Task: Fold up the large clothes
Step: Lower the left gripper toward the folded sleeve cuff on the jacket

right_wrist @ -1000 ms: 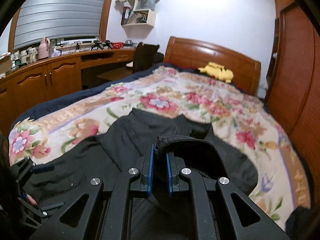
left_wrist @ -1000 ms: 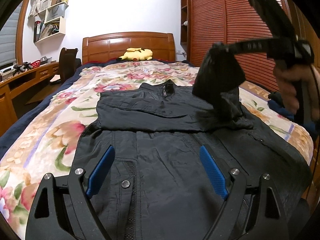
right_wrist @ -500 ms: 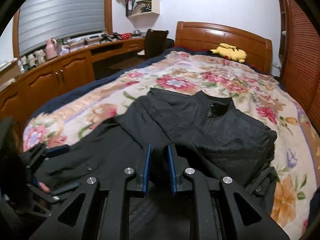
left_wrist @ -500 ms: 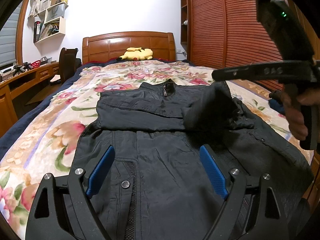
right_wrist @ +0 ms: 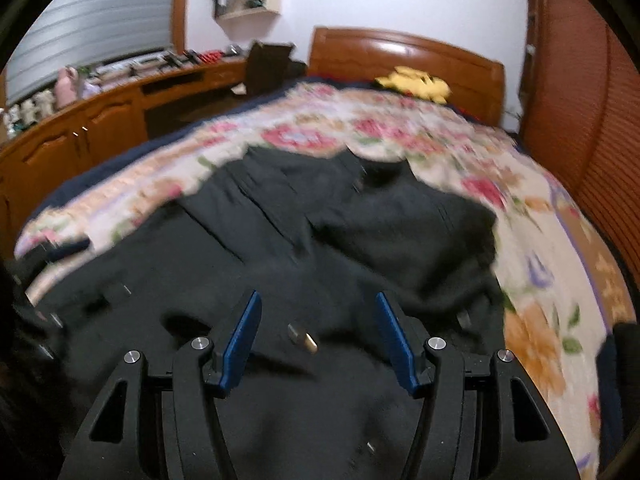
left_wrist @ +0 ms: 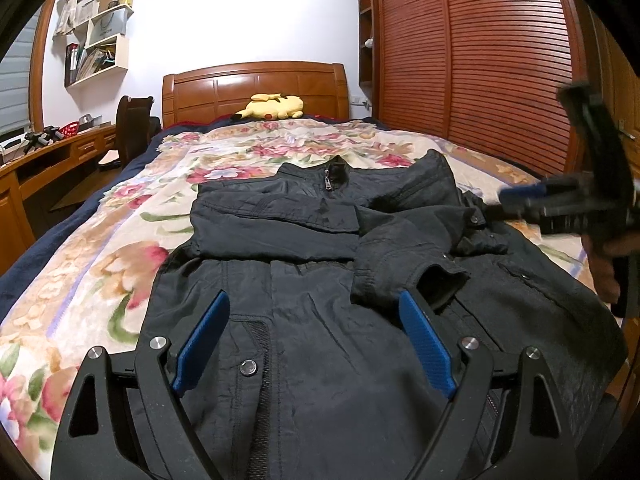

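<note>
Bedroom, bed (left_wrist: 120, 248) with floral cover carrying a black jacket (left_wrist: 320, 340), lying flat, right sleeve (left_wrist: 404, 248) folded across its chest. Left tongs (left_wrist: 314, 340) hovering wide open over the hem, gripping nothing. Right tongs (right_wrist: 318, 338) opening, seemingly empty; view blurred.

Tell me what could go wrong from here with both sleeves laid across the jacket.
The right sleeve lies bunched, its cuff curled open, so a crease may get folded in. The right gripper is opening just above the fabric with nothing pinched; it may snag cloth as it leaves. The left gripper hangs open over the black jacket, so nothing pins the hem if the cloth gets tugged.
</note>
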Motion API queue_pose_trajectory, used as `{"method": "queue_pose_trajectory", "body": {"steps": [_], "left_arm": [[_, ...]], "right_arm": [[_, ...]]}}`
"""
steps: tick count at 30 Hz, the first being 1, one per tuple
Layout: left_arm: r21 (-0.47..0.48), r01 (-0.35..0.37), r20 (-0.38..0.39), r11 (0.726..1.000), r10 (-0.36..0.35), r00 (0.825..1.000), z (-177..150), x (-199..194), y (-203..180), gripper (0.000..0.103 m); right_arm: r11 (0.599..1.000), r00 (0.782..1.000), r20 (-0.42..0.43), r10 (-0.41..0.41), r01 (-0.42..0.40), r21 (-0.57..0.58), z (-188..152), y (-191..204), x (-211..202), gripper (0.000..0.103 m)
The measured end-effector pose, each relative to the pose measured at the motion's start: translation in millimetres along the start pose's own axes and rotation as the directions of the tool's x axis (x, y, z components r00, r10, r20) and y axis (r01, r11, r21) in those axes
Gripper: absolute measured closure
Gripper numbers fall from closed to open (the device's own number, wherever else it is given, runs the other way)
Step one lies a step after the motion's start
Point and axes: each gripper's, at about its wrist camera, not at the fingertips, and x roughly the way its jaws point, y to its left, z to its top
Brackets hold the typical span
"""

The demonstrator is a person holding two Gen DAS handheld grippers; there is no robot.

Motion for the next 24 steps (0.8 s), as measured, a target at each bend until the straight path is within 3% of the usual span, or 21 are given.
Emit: {"method": "queue_pose_trajectory", "body": {"steps": [11, 24], "left_arm": [[0.017, 0.02, -0.025, 1.0, -0.019, 0.999, -0.8, 5.1, -10.6, 0.016], [0.05, 0.084, -0.071, 0.995, -0.08, 0.994, 6.7, 15.2, -35.8, 0.016]], "right_arm": [[0.994, 0.989, -0.124, -0.076, 0.085, 0.064, -33.3, -30.6, 25.0, 0.042], [0.984, 0.994, -0.109, 0.004, 0.015, 0.175, -49.7, -42.1, 51.6, 0.042]]}}
